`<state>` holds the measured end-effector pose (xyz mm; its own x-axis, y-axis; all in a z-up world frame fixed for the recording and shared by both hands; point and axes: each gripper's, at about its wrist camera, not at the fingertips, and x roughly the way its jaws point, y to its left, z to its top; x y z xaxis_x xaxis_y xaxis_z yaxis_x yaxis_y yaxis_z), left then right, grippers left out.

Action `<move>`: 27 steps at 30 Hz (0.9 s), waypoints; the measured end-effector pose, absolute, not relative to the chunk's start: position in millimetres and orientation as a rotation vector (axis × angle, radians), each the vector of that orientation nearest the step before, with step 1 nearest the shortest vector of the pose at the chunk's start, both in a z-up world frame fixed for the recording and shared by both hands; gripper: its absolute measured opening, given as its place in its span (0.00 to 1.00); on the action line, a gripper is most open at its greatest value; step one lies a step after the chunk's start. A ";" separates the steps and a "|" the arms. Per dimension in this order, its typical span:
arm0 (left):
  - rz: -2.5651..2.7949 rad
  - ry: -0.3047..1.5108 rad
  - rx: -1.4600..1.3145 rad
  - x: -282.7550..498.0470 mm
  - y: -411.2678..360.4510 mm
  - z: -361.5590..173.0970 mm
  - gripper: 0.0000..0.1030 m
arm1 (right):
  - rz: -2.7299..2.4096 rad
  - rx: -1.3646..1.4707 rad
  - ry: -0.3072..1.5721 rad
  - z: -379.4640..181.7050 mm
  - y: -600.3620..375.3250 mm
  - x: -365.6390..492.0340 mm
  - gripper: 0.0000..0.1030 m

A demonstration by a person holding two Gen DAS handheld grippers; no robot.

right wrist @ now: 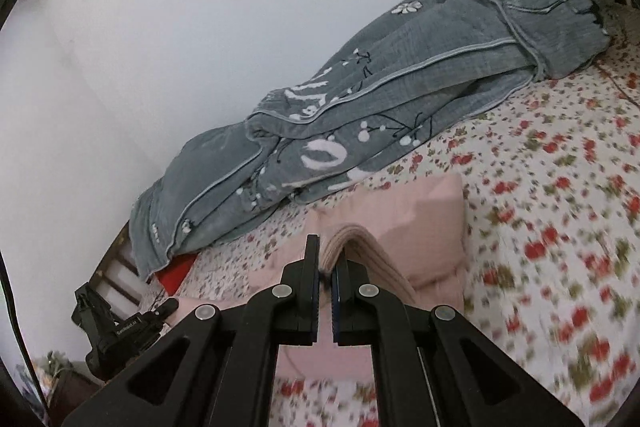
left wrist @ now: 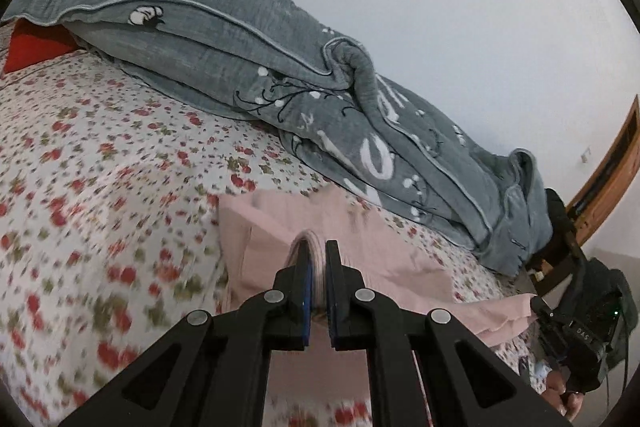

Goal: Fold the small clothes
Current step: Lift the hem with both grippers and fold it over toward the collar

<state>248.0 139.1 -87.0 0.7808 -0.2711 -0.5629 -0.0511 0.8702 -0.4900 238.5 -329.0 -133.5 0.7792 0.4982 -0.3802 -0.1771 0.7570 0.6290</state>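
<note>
A small pink garment (left wrist: 264,239) lies on the flowered bedsheet (left wrist: 100,155). My left gripper (left wrist: 318,255) is shut on a ribbed pink edge of it and holds that edge a little above the sheet. The garment also shows in the right wrist view (right wrist: 432,227). My right gripper (right wrist: 328,255) is shut on another ribbed pink edge of the same garment. The right gripper shows at the right edge of the left wrist view (left wrist: 538,305), touching the pink cloth. The left gripper shows at the lower left of the right wrist view (right wrist: 170,307).
A rumpled grey-blue blanket (left wrist: 248,39) with white flowers lies along the white wall behind the garment, also in the right wrist view (right wrist: 400,99). A red item (left wrist: 36,47) peeks from under it. A wooden bed frame (left wrist: 612,179) is at far right.
</note>
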 end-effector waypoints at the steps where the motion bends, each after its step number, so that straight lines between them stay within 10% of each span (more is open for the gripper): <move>1: -0.122 0.676 -0.512 256.7 138.6 -88.8 0.06 | 0.389 0.608 0.573 -135.8 -328.6 247.9 0.04; 17: -0.064 0.816 -0.466 400.6 130.2 -144.1 0.09 | 0.343 0.590 0.732 -196.5 -311.2 405.0 0.05; 27: -0.045 0.883 -0.399 409.4 141.0 -159.5 0.22 | 0.253 0.382 0.770 -209.1 -300.3 423.1 0.34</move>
<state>409.4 141.0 -159.5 0.6389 -0.2006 -0.7427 -0.1247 0.9256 -0.3573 423.1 -300.3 -209.1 0.6930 0.3577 -0.6259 -0.0824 0.9018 0.4242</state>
